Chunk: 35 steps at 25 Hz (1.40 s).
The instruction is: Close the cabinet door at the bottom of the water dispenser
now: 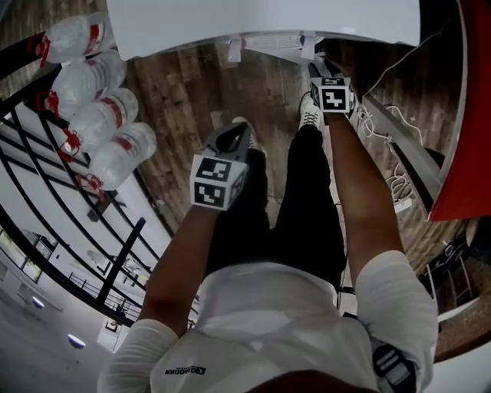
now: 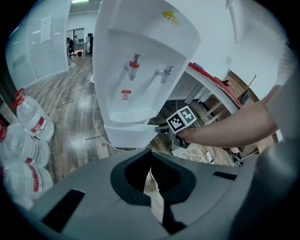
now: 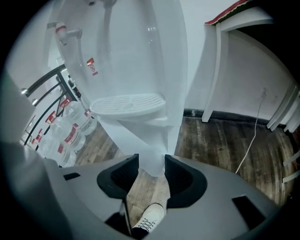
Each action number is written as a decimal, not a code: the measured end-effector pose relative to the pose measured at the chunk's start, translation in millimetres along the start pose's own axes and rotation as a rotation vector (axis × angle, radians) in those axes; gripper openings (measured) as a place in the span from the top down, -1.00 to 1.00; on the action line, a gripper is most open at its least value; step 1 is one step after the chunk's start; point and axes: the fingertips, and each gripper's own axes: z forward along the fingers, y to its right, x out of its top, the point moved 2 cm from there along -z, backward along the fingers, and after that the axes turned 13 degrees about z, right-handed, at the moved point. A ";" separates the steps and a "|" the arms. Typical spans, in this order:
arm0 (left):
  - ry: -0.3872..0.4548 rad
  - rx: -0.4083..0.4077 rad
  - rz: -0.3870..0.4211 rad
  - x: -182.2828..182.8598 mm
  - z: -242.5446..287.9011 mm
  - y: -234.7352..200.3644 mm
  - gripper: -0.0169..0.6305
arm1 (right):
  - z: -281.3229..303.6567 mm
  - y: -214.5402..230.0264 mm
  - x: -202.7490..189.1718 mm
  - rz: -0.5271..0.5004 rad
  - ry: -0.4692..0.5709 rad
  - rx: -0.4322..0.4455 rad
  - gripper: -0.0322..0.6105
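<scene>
The white water dispenser (image 1: 268, 23) (image 2: 140, 70) (image 3: 140, 70) stands in front of me on the wood floor. My right gripper (image 1: 318, 67) (image 2: 161, 130) (image 3: 152, 171) reaches to the right edge of its bottom cabinet. A white edge of the cabinet door (image 3: 153, 161) (image 2: 129, 137) fills the gap between the pads, which rest against both its sides. My left gripper (image 1: 239, 130) (image 2: 151, 176) hangs back above my legs, away from the dispenser. Its pads are together with nothing between them. How far the door stands open is not visible.
Several large water bottles (image 1: 100, 115) (image 2: 28, 140) (image 3: 70, 131) lie on the floor at the left beside a black railing (image 1: 69, 230). A red-topped white table (image 1: 468, 115) (image 2: 211, 79) stands at the right, with cables and a power strip (image 1: 399, 192) under it. My shoe (image 3: 147, 220) is below the right gripper.
</scene>
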 end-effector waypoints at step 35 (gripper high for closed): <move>-0.019 0.017 -0.098 20.6 24.5 29.9 0.96 | 30.0 27.1 43.2 -0.111 0.046 0.104 0.43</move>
